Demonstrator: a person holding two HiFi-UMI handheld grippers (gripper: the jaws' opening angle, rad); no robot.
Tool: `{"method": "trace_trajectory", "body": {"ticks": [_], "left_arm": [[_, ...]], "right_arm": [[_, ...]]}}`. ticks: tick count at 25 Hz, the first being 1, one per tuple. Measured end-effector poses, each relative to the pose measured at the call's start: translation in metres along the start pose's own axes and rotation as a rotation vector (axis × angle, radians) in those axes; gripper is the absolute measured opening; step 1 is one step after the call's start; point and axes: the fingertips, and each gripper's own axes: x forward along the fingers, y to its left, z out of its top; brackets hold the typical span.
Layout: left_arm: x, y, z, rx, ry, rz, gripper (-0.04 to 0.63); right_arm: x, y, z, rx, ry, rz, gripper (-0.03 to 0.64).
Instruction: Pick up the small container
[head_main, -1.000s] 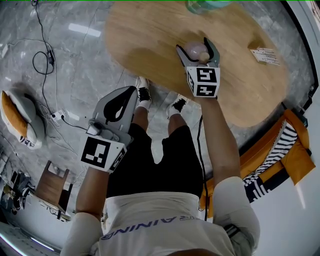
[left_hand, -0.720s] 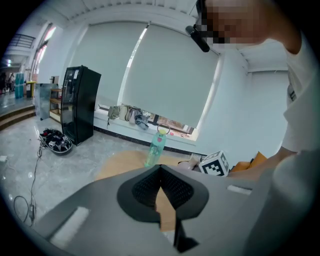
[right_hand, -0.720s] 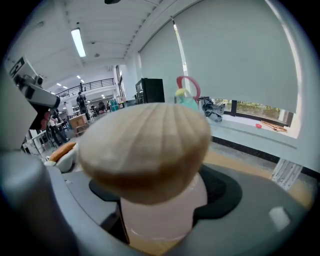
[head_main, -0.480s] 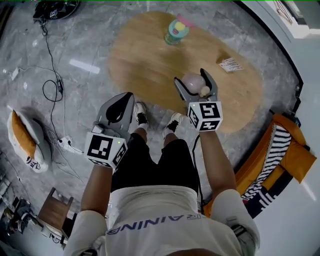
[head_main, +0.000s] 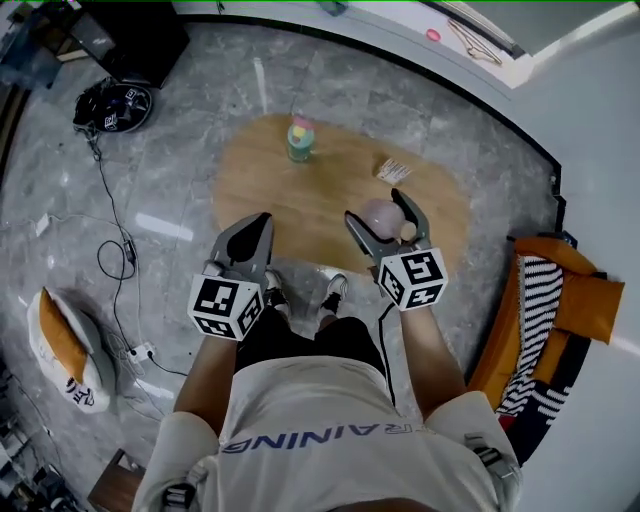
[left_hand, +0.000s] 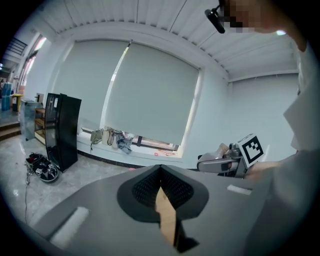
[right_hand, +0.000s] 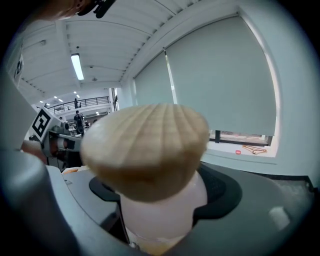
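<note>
The small container (head_main: 382, 214), a pale pink jar with a round wooden lid (right_hand: 146, 149), sits between the jaws of my right gripper (head_main: 386, 224), which is shut on its body. It hangs in the air above the near edge of the oval wooden table (head_main: 300, 200). In the right gripper view the lid fills the middle and the pink body (right_hand: 162, 210) shows below it. My left gripper (head_main: 250, 240) hangs level with the right one on its left, jaws shut with nothing in them; their tips (left_hand: 160, 169) meet.
A green bottle (head_main: 299, 140) and a small card (head_main: 394, 171) stand on the table's far side. An orange and striped seat (head_main: 560, 300) is at the right. A cushion (head_main: 55, 345), cables (head_main: 110, 250) and a black helmet-like thing (head_main: 110, 105) lie on the floor at left.
The table has dropped away and looks much smaller. Both grippers have come up and back towards the body, the right one carrying the container clear of the tabletop.
</note>
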Motion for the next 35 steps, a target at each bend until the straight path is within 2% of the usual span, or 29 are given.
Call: {"method": "trace_trajectory", "body": {"ticks": [3, 7, 12, 19, 35], "left_arm": [[-0.008, -0.029, 0.028, 0.021, -0.022, -0.043, 0.003], [-0.008, -0.054, 0.080, 0.073, -0.094, -0.092, 0.003], [-0.012, -0.074, 0.116, 0.094, -0.157, -0.123, 0.003], [-0.007, -0.093, 0.124, 0.105, -0.163, -0.156, 0.003], [-0.010, -0.094, 0.122, 0.100, -0.160, -0.146, 0.003]], "right_arm": [[-0.039, -0.004, 0.039, -0.014, -0.036, -0.022, 0.428], [-0.083, -0.016, 0.098, -0.030, -0.119, -0.041, 0.428], [-0.112, -0.012, 0.133, -0.020, -0.176, -0.019, 0.430], [-0.117, -0.010, 0.138, -0.032, -0.197, -0.020, 0.430], [-0.113, -0.004, 0.136, -0.028, -0.203, 0.007, 0.430]]}}
